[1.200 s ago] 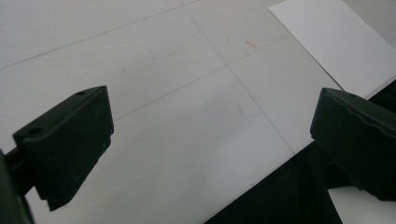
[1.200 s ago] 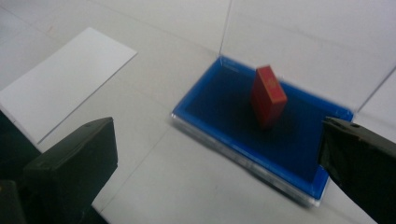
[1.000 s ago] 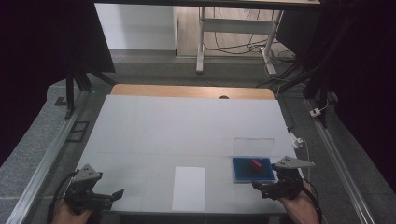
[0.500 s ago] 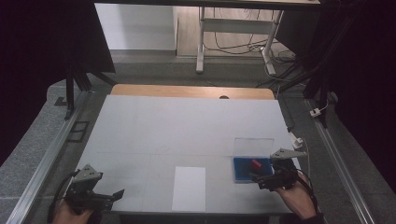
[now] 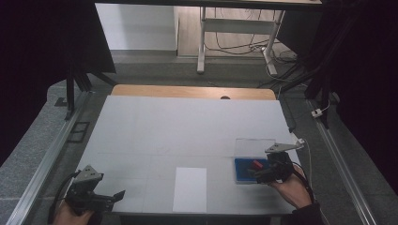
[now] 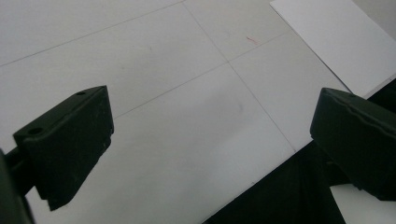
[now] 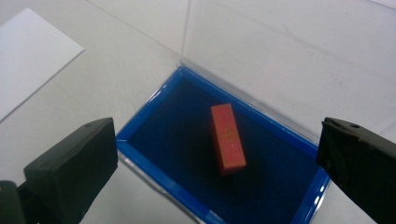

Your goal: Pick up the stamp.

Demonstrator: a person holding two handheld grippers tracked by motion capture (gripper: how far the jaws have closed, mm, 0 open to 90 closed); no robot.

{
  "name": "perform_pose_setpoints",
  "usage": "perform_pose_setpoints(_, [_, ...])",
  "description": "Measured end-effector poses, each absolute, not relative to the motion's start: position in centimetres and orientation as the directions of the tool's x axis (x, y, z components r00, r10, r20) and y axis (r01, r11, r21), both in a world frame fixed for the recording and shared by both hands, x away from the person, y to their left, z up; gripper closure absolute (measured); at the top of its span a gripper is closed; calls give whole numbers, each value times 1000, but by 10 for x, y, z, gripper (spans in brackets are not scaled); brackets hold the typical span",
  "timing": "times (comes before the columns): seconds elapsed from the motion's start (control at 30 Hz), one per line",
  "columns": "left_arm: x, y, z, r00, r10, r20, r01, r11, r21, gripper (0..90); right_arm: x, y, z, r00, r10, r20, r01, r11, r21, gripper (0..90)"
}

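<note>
— What's in the box?

— One small red block (image 7: pixel 227 138), an oblong with a faint gold mark on its top face. It lies slightly askew on the dark blue lining of a shallow blue tray (image 7: pixel 154 170), and a clear lid (image 7: pixel 289 56) stands open from the tray's far edge. In the high view the tray (image 5: pixel 240 176) sits near the table's front right part, just right of a single white sheet of paper (image 5: pixel 190 189).

— And the hands?

— The right gripper (image 5: pixel 257 174) hangs right over the tray, held from behind by the person's right hand (image 5: pixel 292 188), with its grey three-cornered plate on top. Its jaws are spread wide — in the right gripper view they stand either side of the tray, touching nothing. The left gripper (image 5: pixel 118 196) rests low at the front left corner of the white table (image 5: pixel 187 126), pointing right toward the paper; its jaws are also spread, with bare tabletop between them.

— The count?

— Two grippers, one tray, one block, one sheet — and a wooden strip (image 5: pixel 187 91) along the table's far edge.
</note>
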State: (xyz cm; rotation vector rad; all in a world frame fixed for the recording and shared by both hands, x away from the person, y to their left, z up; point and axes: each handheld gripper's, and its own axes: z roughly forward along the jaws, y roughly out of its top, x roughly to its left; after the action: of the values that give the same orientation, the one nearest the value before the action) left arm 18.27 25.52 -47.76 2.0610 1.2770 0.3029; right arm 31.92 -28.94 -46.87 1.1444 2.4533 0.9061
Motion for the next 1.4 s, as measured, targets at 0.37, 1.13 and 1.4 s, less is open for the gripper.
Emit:
perform_pose_setpoints(0.37, [183,255,-478,490,858,-152,700,-285,655,2,327,-288,-474,-646,763,-17,596,518,614,22])
perform_pose_setpoints(1.13, [184,254,-478,496,856,-147,706,-298,643,7,331,-296,-472,-698,716,8,573,552,607,651])
perform_pose_setpoints(1.4, [184,254,-478,497,855,-148,706,-300,641,7,333,-296,-473,-709,705,11,571,565,595,784])
